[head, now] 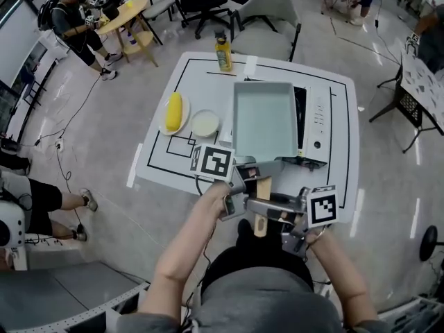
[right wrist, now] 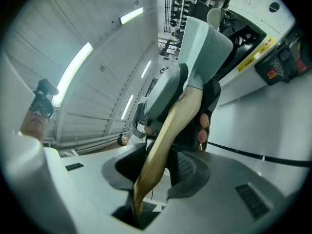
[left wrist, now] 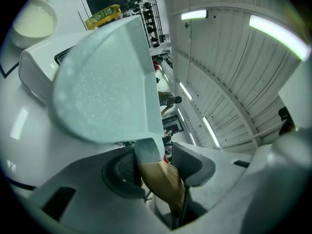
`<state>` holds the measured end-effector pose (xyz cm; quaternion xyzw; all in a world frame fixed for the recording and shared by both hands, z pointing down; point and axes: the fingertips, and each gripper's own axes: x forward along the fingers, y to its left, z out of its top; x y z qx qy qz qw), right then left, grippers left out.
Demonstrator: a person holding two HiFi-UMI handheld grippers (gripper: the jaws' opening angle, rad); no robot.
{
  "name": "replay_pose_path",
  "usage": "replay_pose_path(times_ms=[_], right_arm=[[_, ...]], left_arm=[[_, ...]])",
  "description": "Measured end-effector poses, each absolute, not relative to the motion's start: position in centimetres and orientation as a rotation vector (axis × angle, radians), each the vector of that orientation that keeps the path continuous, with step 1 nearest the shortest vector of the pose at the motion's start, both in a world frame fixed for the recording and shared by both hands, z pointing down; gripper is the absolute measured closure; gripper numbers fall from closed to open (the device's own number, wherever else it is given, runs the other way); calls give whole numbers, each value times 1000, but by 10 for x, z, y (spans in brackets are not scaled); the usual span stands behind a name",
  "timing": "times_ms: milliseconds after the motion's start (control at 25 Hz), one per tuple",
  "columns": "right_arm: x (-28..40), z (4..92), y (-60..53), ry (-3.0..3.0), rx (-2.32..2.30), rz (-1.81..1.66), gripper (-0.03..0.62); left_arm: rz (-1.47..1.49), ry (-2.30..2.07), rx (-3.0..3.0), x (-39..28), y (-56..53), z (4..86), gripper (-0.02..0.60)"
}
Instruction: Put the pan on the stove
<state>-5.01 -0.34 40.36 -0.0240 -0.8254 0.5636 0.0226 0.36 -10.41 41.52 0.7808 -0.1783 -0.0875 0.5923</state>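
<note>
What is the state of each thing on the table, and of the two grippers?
pan: empty, held by its wooden handle above the stove
left gripper: fingers shut on the wooden handle
right gripper: fingers shut on the wooden handle
stove: partly covered by the pan
bottle: upright
corn: lying on a plate
bowl: upright, white inside

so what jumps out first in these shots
A pale green rectangular pan, gripped by its wooden handle in both the left gripper and right gripper, fills the middle of the table over a white stove. To its left lie a yellow corn cob and a small white bowl; a yellow bottle stands at the far edge.
</note>
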Motion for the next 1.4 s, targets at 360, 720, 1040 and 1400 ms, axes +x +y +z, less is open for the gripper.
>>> replay_pose_path(times_ms=[360,720,1040,1400], right_arm=[[-44,401,-23,-2557,-66,1760,456],[-37,406,-41,-2556,-67,1771,454],[-50,409,-60,-2583,65,1825,454],[-67,413,-70,-2608,193,1868,456]], left_arm=[[-178,-403,1815,12,-123,414,408],[-173,-397,1802,19,-140,419,408],[-121,-317,1800,15,-154,424,408],[-87,-259,1796,2,-159,428,408]])
